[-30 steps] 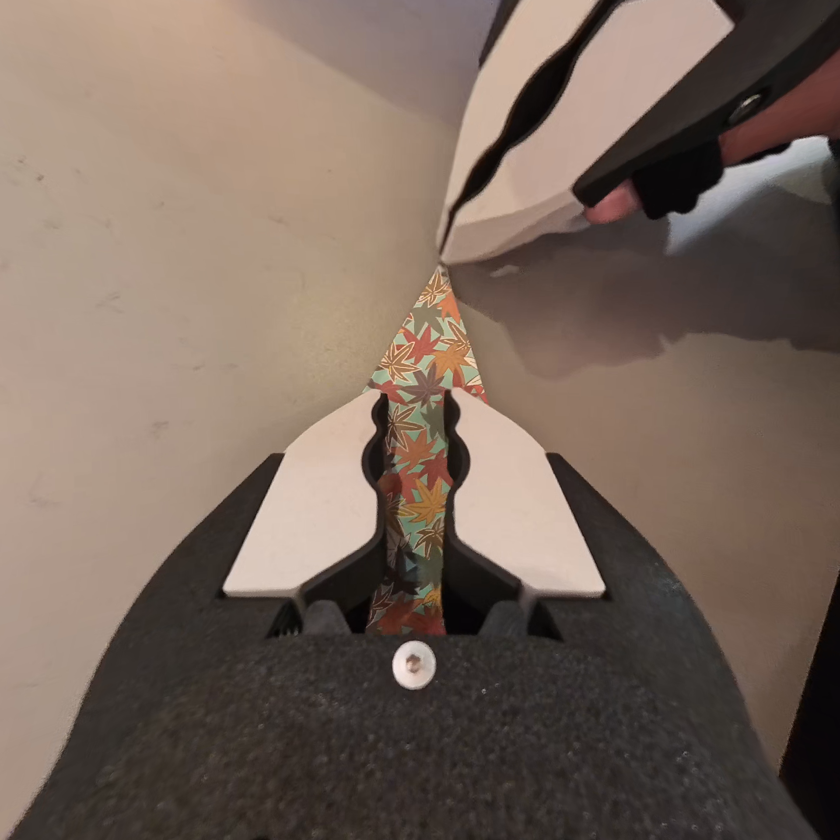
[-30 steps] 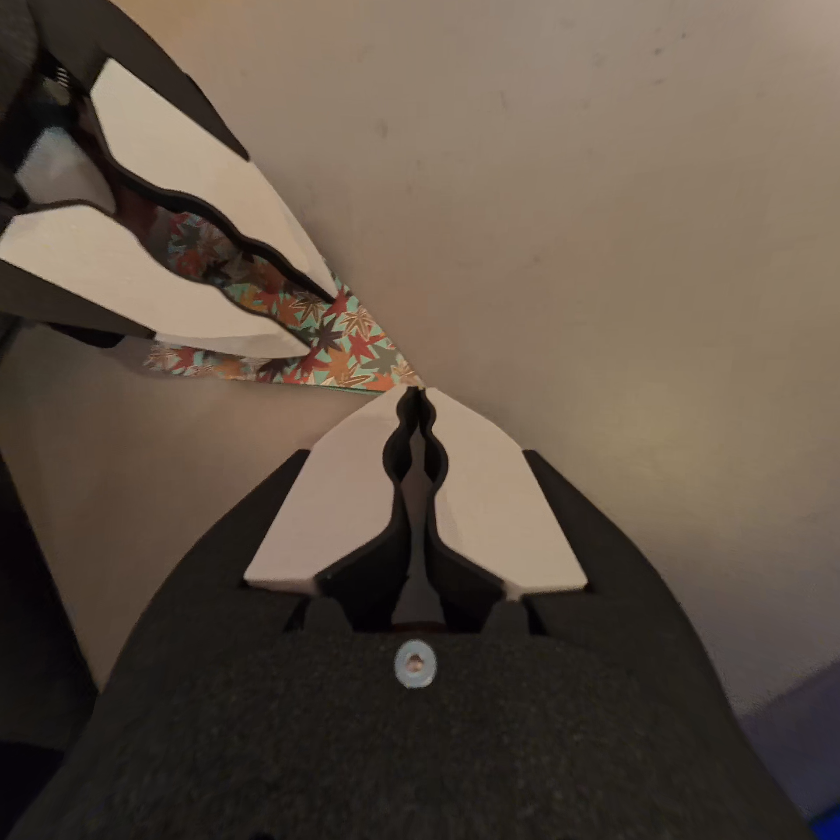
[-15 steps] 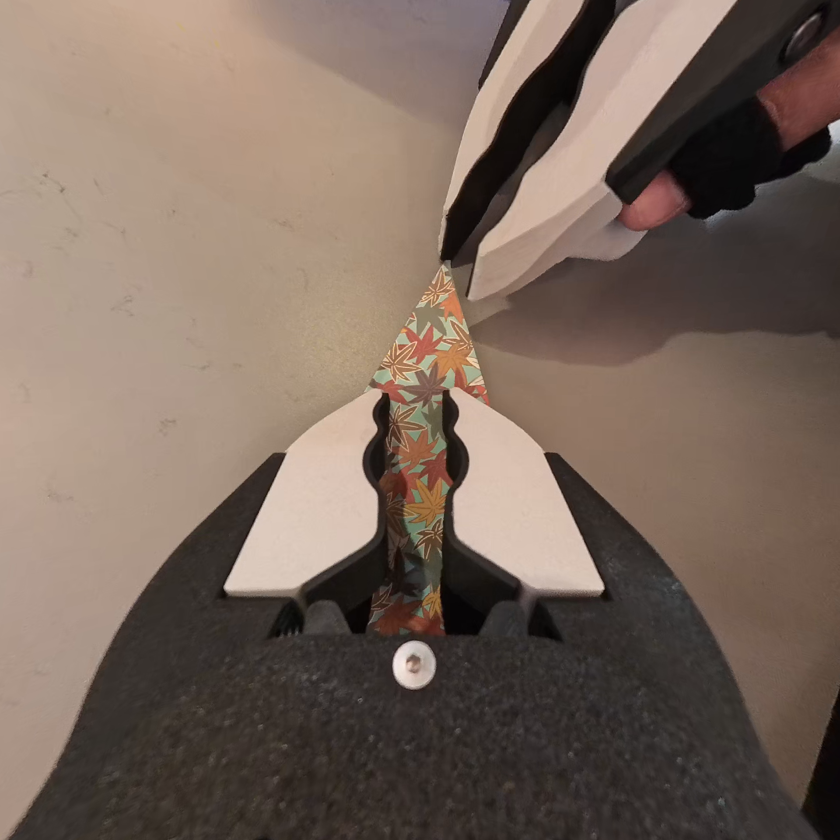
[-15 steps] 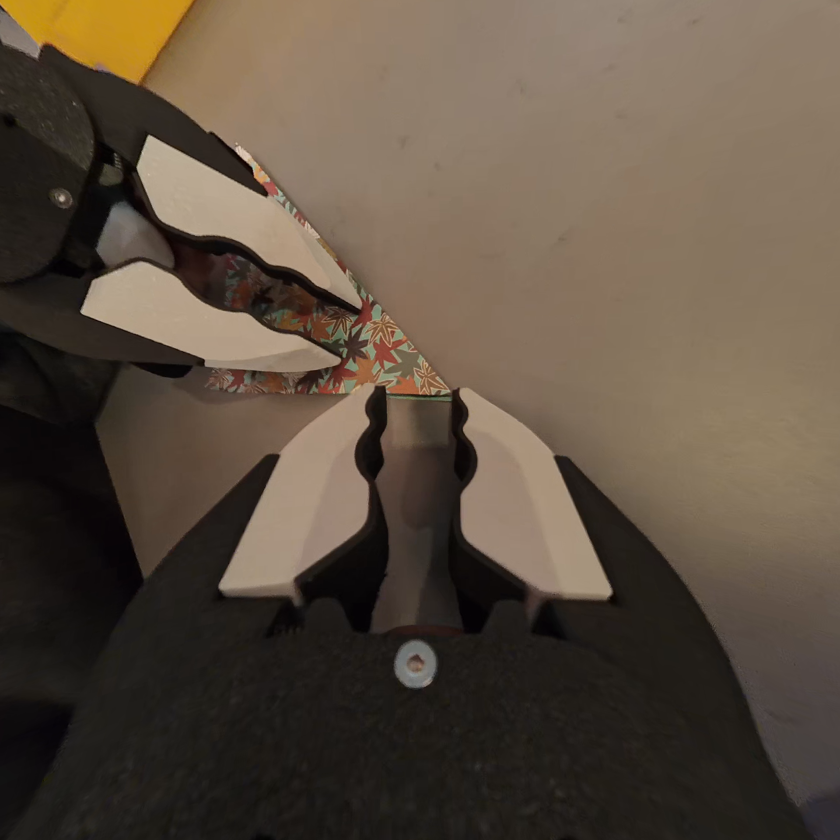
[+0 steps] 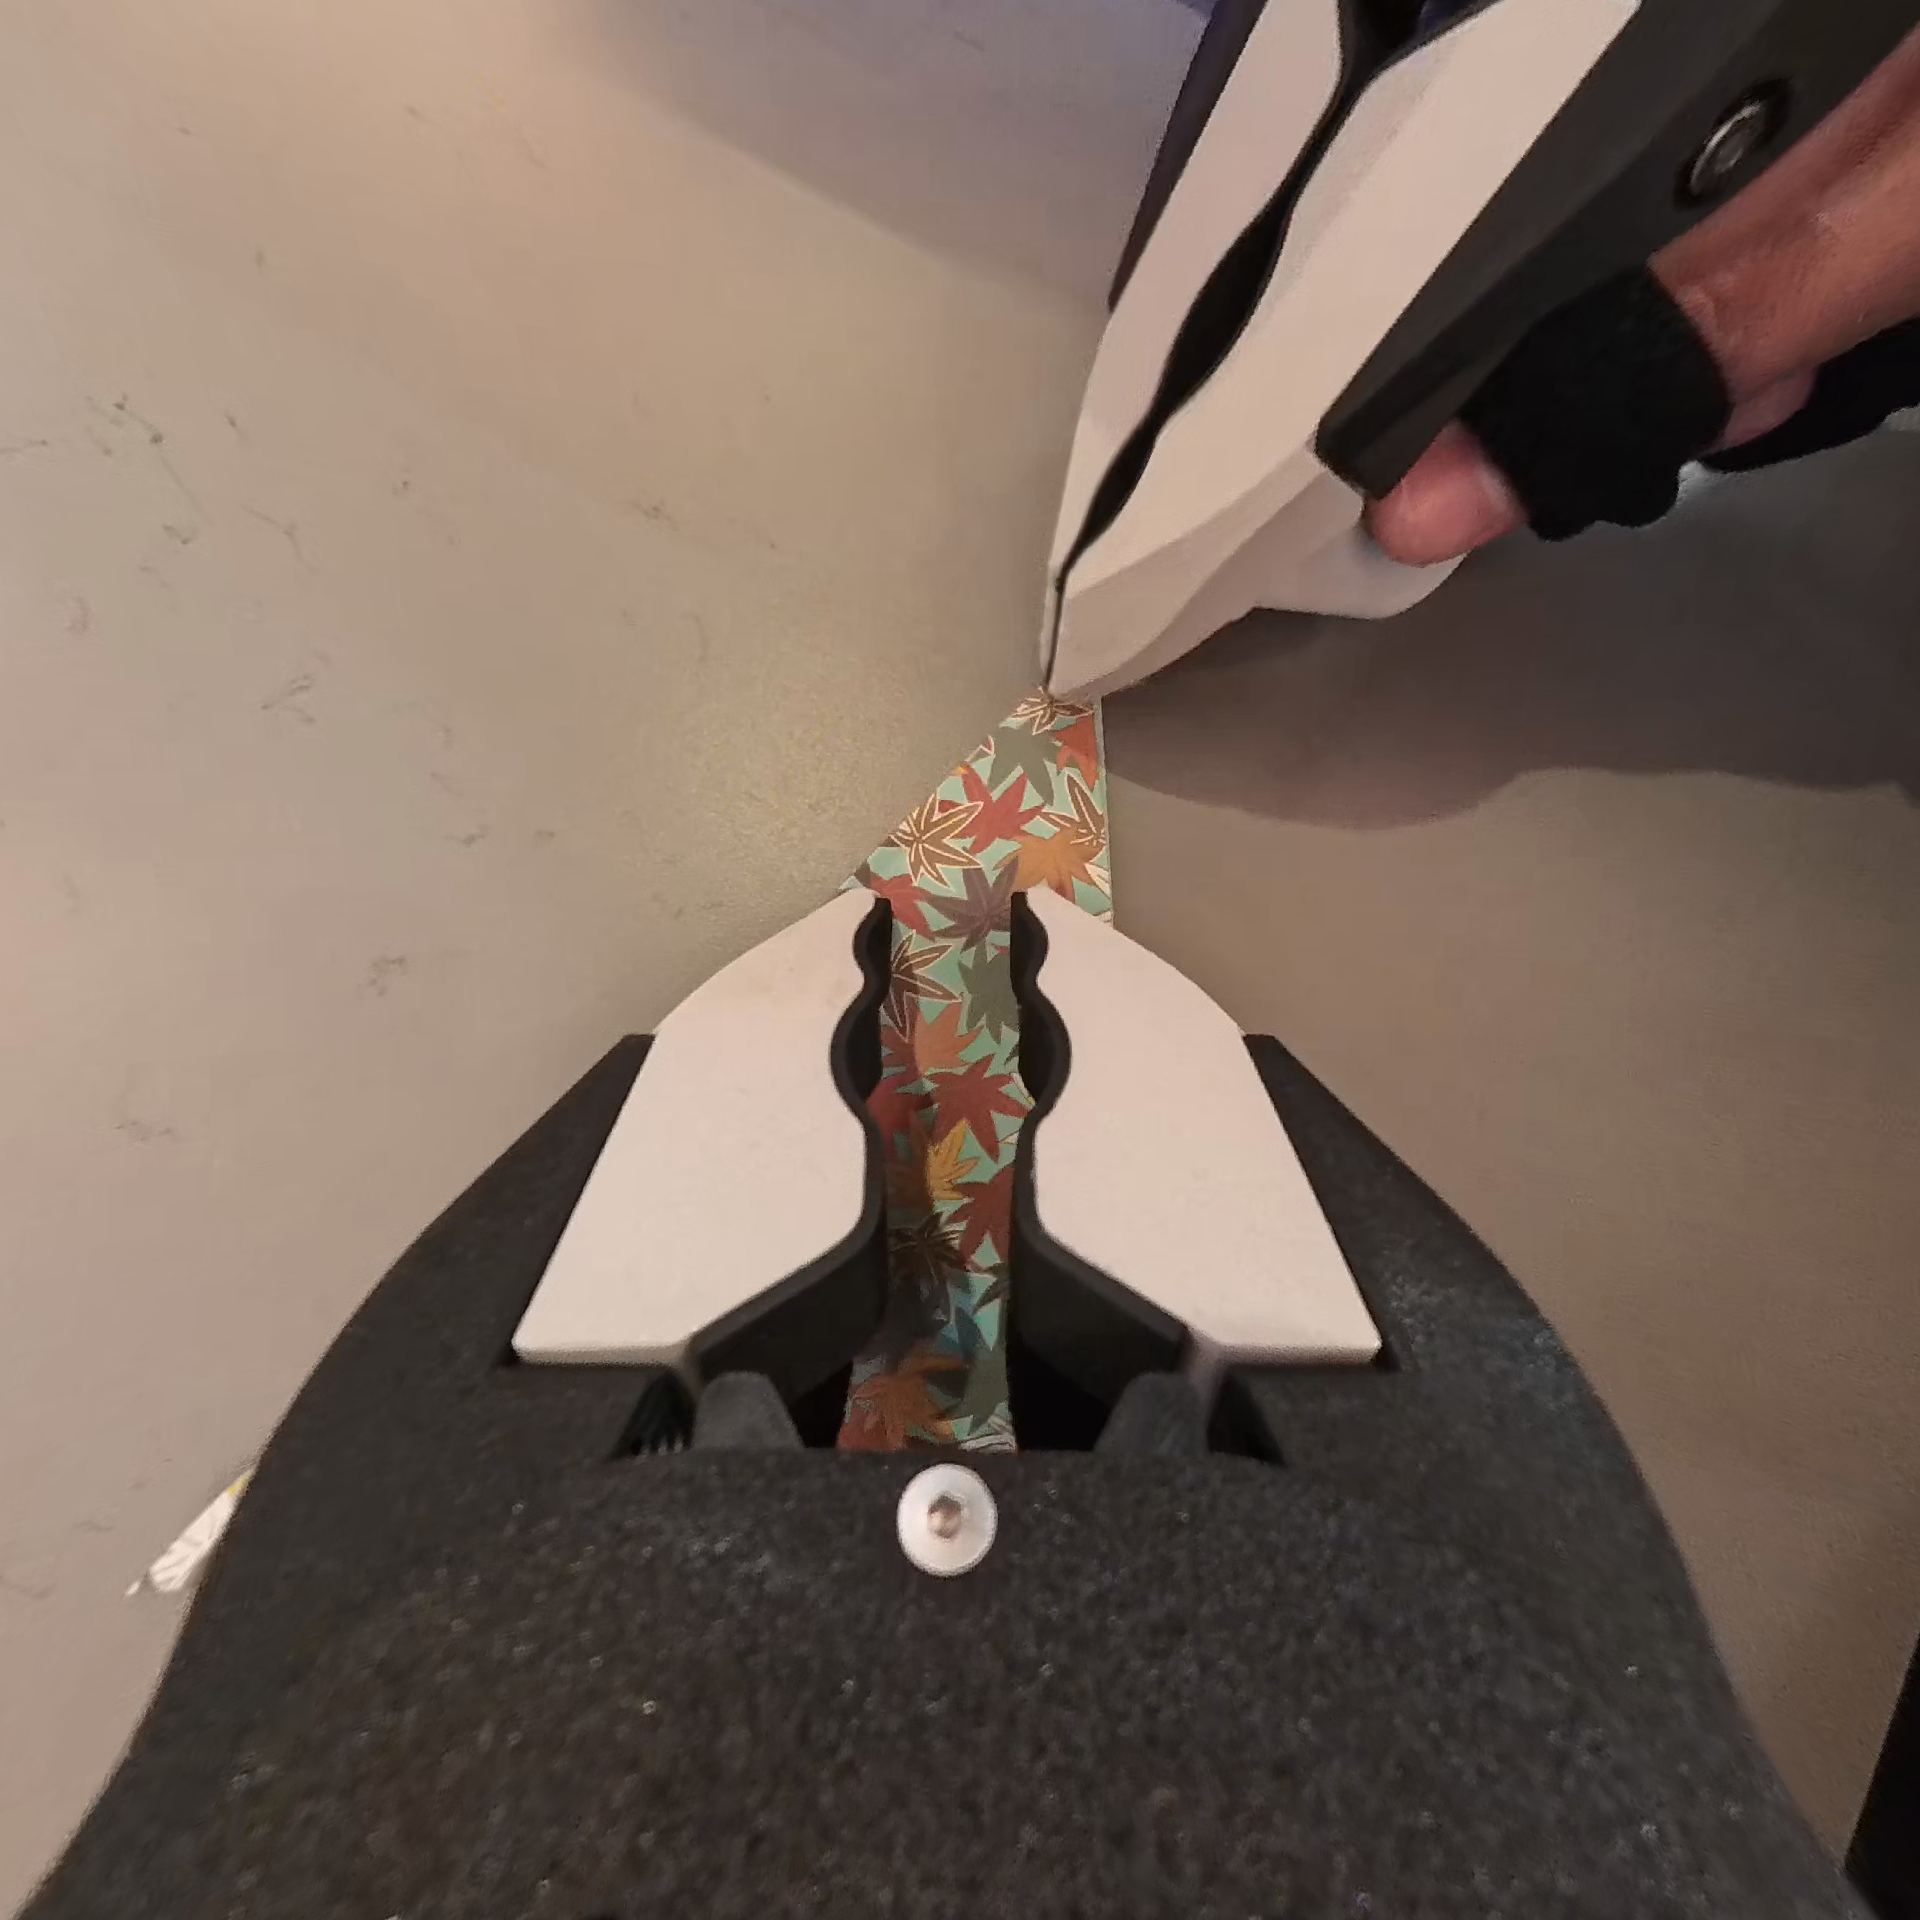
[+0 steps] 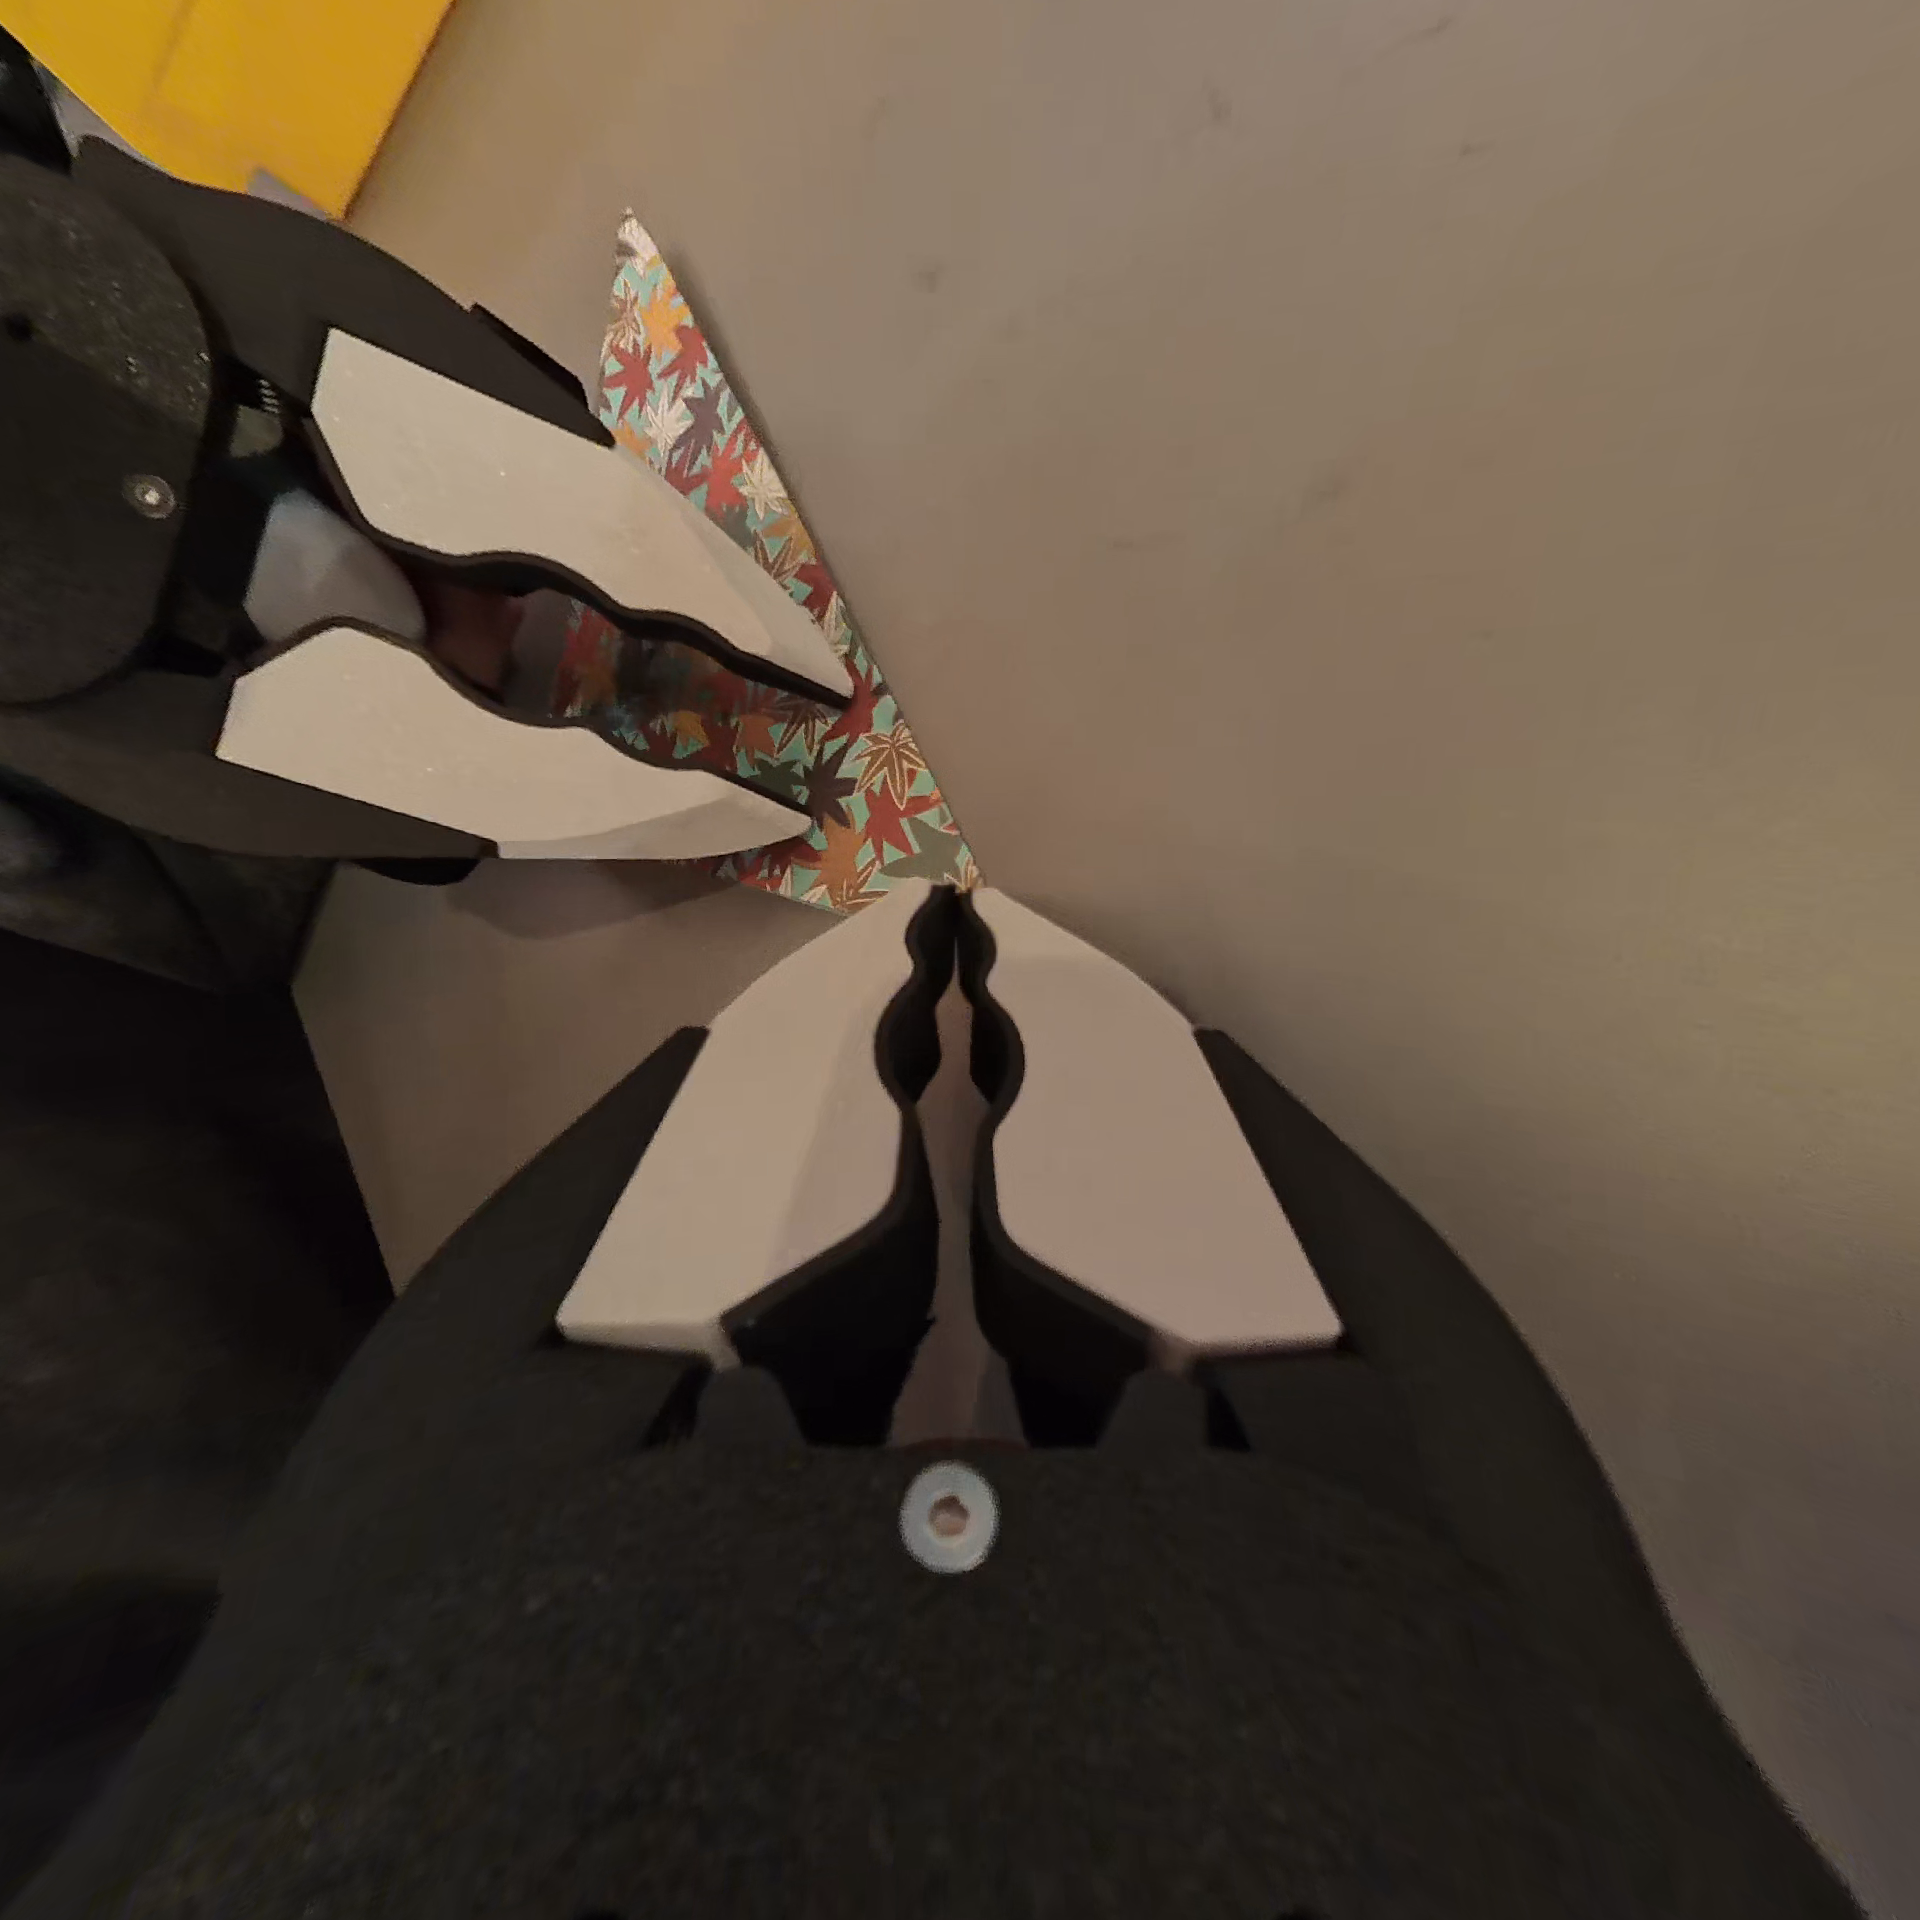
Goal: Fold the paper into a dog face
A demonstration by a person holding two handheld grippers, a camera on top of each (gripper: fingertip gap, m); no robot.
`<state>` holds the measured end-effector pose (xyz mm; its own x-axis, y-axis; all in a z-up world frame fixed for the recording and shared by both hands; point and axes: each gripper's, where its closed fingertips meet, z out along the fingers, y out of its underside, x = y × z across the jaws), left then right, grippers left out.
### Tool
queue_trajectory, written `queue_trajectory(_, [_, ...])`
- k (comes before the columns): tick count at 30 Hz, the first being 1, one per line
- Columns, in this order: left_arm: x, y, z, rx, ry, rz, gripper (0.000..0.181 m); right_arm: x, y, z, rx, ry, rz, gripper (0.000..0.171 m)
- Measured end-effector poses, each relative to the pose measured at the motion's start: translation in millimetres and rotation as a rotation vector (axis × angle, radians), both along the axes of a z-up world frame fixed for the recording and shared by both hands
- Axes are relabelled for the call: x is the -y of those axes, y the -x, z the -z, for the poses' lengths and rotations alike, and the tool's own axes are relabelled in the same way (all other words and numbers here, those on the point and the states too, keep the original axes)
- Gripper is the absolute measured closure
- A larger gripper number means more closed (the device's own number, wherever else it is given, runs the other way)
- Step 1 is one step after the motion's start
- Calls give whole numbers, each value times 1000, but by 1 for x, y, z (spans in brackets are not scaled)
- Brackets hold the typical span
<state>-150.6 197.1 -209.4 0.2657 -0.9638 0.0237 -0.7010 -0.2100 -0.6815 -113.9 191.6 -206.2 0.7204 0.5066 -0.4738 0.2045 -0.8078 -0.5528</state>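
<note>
Right claw [image 6: 951,896] reclosed — leaf-print paper [image 5: 1013,805] triangular.

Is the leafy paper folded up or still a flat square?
Folded. The paper is a pointed triangle now, lying under the left tongs, with the shut right tongs at its corner.

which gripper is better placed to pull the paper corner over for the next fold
Right. The right gripper is shut at the near corner tip of the leaf-patterned folded paper, though an actual pinch isn't clear. The left gripper stands open over the paper on the beige table, so it looks better kept as the hold-down.
</note>
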Motion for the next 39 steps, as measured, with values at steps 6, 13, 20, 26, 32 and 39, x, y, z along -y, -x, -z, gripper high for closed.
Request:
queue_trajectory(6, [0, 0, 0, -2, -4, 2, 159, 3, -9, -4, 126, -27, 12, 147])
queue_trajectory(13, [1, 0, 0, 0, -1, 4, 159, 3, -9, 0, 197, -37, 23, 154])
queue_trajectory(20, [1, 0, 0, 4, 5, 4, 160, 5, -9, 4, 296, -64, -6, 165])
queue_trajectory(26, [1, 0, 0, 5, 7, 2, 159, 4, -9, 5, 371, -117, -40, 171])
queue_trajectory(32, [4, 0, -2, -8, 30, 12, 157, -4, -18, 2, 432, -182, -47, 171])
queue_trajectory(39, [-1, -2, 0, 15, 40, -8, 167, -5, -11, -10, 423, -297, -117, 171])
